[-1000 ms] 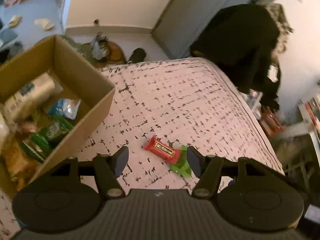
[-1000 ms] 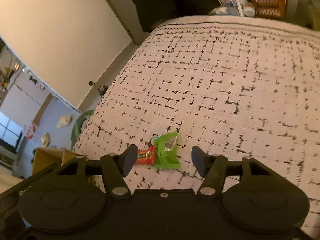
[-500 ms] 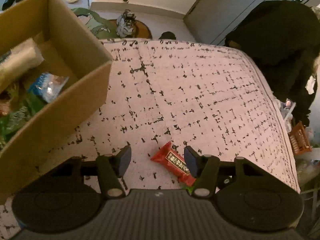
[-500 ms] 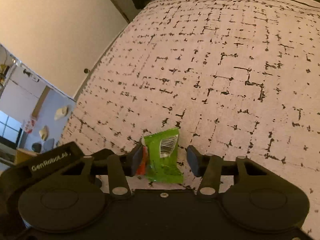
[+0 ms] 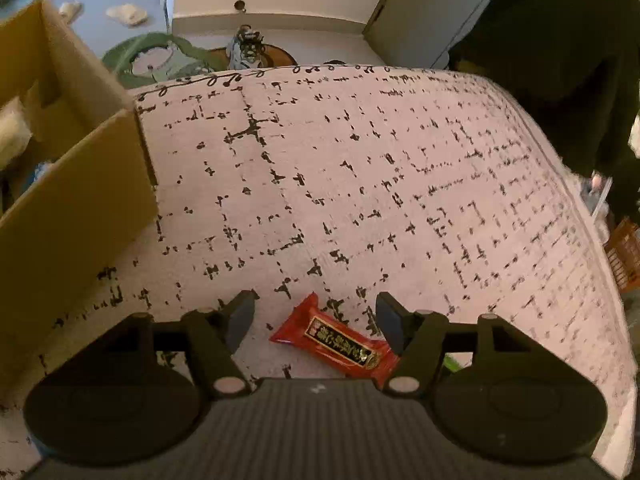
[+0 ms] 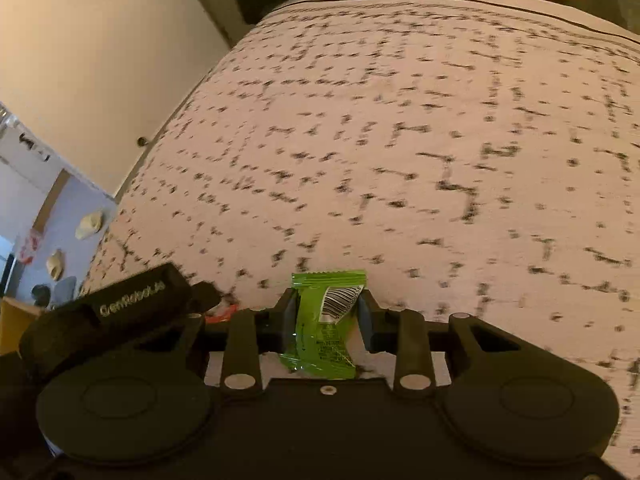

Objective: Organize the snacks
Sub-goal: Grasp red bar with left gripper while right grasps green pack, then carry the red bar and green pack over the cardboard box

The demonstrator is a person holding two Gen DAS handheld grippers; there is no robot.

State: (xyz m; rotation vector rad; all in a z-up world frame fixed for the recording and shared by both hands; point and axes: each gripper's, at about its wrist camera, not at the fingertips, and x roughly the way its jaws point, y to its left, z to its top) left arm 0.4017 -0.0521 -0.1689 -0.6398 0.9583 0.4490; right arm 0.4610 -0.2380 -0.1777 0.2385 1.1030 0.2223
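Patterned bed cover (image 5: 360,168) carries both snacks | right gripper (image 6: 326,312): fingers have just been closing, now clamped on green packet (image 6: 324,328), ready to lift | left gripper (image 5: 316,316): fingers apart, now straddling red bar (image 5: 340,342), ungrasped | only left view shows cardboard box (image 5: 72,208), likely destination.

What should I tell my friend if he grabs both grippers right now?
Right gripper: jaws have just been closing; pads now pinch the green snack packet, which still lies on the bedspread.
Left gripper: open, straddling the red snack bar, not gripping yet.
Cardboard box: left of the left gripper, some snacks already inside.
Left to do: close on the red bar, lift both, drop them in the box.
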